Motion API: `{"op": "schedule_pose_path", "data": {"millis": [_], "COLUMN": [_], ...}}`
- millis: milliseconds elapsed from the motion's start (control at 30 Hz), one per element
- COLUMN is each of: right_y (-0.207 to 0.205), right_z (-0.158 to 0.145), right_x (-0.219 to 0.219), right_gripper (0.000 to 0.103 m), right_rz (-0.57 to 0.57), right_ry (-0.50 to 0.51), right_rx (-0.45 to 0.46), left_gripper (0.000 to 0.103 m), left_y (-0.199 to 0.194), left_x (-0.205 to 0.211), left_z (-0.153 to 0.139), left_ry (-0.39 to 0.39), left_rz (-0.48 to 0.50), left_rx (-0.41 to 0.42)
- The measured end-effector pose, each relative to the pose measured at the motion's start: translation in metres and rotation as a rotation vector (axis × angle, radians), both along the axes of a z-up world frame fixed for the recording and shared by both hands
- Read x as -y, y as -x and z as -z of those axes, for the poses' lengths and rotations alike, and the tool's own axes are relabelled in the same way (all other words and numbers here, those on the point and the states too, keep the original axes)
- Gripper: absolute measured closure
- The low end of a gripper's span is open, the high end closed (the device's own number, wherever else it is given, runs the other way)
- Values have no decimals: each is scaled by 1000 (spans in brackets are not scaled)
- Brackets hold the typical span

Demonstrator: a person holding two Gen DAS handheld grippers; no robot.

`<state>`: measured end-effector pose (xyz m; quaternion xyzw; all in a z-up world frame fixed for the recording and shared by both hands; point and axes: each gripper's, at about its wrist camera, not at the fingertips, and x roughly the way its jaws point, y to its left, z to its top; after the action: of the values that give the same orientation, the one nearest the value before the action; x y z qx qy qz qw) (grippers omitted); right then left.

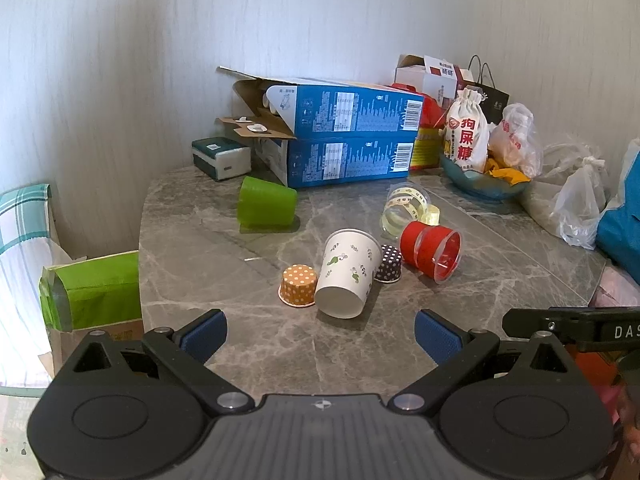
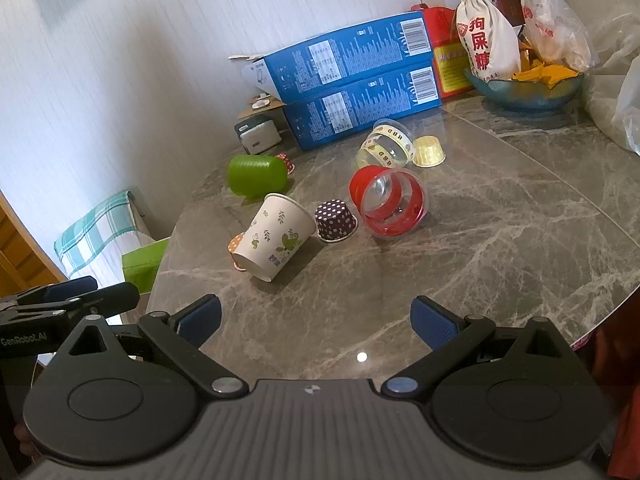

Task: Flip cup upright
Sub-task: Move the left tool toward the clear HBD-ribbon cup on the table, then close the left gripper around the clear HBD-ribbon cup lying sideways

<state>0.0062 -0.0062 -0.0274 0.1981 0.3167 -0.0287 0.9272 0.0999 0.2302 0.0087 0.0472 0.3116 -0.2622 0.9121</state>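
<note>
Grey marble table (image 1: 248, 344), rounded left edge in the left wrist view, with a green-topped bag (image 1: 94, 290) and a plaid cloth (image 1: 20, 224) just off that edge. Bare marble strip between both grippers and the cup cluster; wide bare stretch on the right side of the table in the right wrist view. Back edge is crowded: two stacked blue boxes (image 1: 352, 140) against the wall, tissue pack (image 1: 222, 158) to their left, blue bowl (image 1: 486, 184) with a white drawstring bag (image 1: 468, 136) and plastic bags to the right.

White paper cup with leaf print (image 1: 346, 272) lies on its side mid-table, mouth toward the cameras. Touching or just beside it: orange dotted cupcake liner (image 1: 298, 284) on its left, dark dotted liner (image 1: 389, 263) on its right. Red clear plastic cup (image 1: 432, 250) on its side just right of that. Clear cup with a printed band (image 1: 402, 210) and a yellow liner (image 2: 429, 151) behind. Green plastic cup (image 1: 266, 202) on its side, apart, near the boxes.

Left gripper (image 1: 320, 334): jaws spread wide, holding nothing, touching nothing, short of the paper cup. Right gripper (image 2: 316, 322): jaws spread wide, holding nothing, over bare marble.
</note>
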Motion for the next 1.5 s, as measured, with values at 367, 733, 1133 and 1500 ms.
{"op": "schedule_pose_path", "data": {"millis": [367, 733, 1133, 1500], "right_y": [-1, 2, 8, 23], "right_z": [5, 12, 21, 20], "right_x": [6, 21, 48, 93], "right_gripper": [1, 1, 1, 1], "right_rz": [-8, 2, 32, 91], "right_ry": [-21, -61, -95, -140], "right_rx": [-5, -5, 0, 4], "left_gripper": [2, 2, 2, 7], "left_y": [-2, -4, -52, -174], "left_x": [6, 23, 84, 222], "left_z": [2, 4, -25, 0], "left_ry": [-15, -35, -56, -269], "left_rz": [1, 14, 82, 230], "left_rx": [-3, -13, 61, -139]}}
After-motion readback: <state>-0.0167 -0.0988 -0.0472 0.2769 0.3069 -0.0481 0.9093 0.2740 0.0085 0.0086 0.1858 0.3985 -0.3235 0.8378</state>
